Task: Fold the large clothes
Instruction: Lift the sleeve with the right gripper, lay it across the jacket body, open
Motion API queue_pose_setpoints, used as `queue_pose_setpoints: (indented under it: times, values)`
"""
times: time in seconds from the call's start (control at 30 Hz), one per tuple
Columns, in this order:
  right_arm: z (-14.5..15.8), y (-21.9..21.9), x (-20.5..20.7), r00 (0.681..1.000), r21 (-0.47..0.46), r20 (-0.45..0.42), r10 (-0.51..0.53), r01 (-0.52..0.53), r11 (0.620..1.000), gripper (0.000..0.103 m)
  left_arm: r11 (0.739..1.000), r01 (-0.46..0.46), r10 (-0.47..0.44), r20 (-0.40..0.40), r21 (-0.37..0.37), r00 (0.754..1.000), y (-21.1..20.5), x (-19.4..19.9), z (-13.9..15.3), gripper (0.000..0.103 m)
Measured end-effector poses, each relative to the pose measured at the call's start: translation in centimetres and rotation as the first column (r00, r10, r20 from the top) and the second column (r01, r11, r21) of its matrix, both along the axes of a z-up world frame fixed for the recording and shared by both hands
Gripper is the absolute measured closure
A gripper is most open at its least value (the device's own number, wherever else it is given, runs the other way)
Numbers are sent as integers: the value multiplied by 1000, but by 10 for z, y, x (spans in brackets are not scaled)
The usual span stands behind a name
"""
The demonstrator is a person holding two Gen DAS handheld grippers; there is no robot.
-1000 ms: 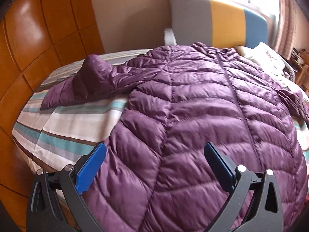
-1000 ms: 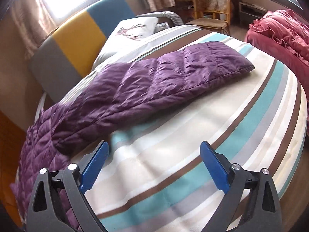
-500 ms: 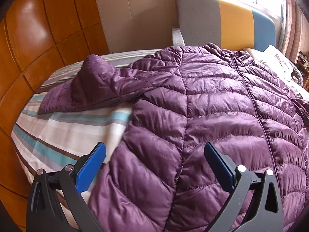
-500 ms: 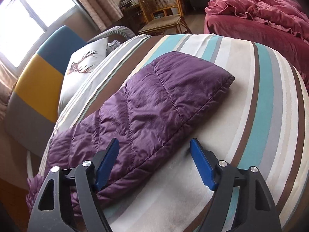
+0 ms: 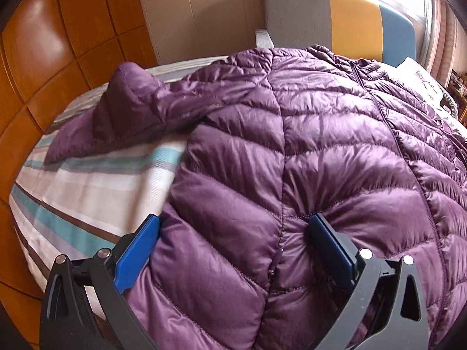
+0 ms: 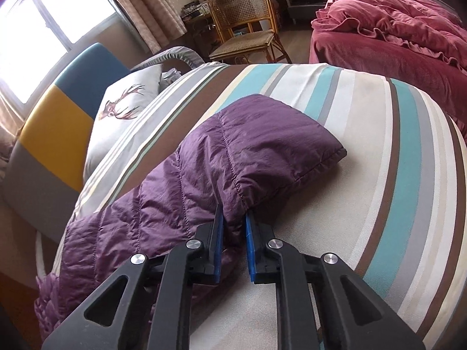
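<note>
The purple down jacket (image 5: 321, 151) lies spread flat on the striped bed (image 5: 87, 192), collar toward the far headboard (image 5: 335, 20).

Left gripper (image 5: 233, 248): fingers (image 5: 137, 250) spread wide, straddling the jacket's near left side edge. The right blue pad dents the quilting; the left pad sits at the edge, just above the bed cover. No grip is made.

Right gripper (image 6: 234, 242): fingers (image 6: 251, 248) closing on the near edge of the outstretched sleeve (image 6: 248, 151), a fold of purple fabric pinched between the pads. The cuff end lies beyond, on the bed.
</note>
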State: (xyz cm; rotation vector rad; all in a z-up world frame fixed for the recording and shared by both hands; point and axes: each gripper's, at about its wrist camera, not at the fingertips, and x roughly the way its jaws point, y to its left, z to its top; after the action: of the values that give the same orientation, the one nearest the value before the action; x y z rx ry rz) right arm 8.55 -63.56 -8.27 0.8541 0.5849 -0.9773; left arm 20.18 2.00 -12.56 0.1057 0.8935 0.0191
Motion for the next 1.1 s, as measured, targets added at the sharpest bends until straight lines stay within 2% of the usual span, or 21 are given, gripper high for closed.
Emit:
queue_pose_setpoints:
  times: [0.2, 0.3, 0.43, 0.57, 0.7, 0.73, 0.77, 0.87, 0.93, 0.97, 1.03, 1.1]
  values:
    - [30, 18, 8, 999, -109, 6, 51, -50, 993, 92, 1000, -2, 2, 22, -2, 1000, 0, -1, -4, 2]
    - [44, 35, 20, 995, -168, 11, 102, -99, 981, 92, 1000, -4, 4, 22, -18, 1000, 2, -2, -5, 2]
    - [59, 67, 48, 976, -228, -10, 220, -216, 949, 92, 1000, -5, 6, 27, -24, 1000, 2, -3, -5, 2]
    - [65, 108, 77, 937, -264, -38, 347, -344, 901, 92, 999, -5, 6, 25, -38, 1000, 4, -2, -6, 2]
    - [68, 156, 105, 876, -302, -84, 474, -476, 826, 92, 999, -6, 7, 23, -49, 1000, 6, -2, -6, 2]
    - [67, 166, 110, 860, -289, -83, 504, -505, 813, 92, 999, -5, 7, 23, -51, 1000, 6, -3, -6, 2]
    - [66, 171, 111, 856, -266, -75, 512, -512, 817, 92, 998, -5, 7, 22, -55, 1000, 7, -2, -7, 2]
    - [59, 158, 98, 889, -205, -43, 455, -454, 867, 86, 998, -5, 7, 22, -60, 1000, 8, -2, -7, 2]
    - [54, 136, 86, 930, -219, -113, 349, -366, 904, 45, 998, -5, 6, 20, -64, 1000, 8, -2, -7, 2]
    - [51, 119, 78, 948, -223, -133, 288, -312, 924, 39, 998, -5, 6, 20, -65, 1000, 8, -2, -7, 2]
    - [44, 90, 64, 967, -225, -195, 165, -208, 952, 38, 998, -5, 7, 21, -64, 1000, 8, -2, -7, 2]
    - [38, 60, 54, 962, -236, -265, 66, -131, 963, 38, 998, -6, 7, 21, -63, 1000, 8, -2, -7, 2]
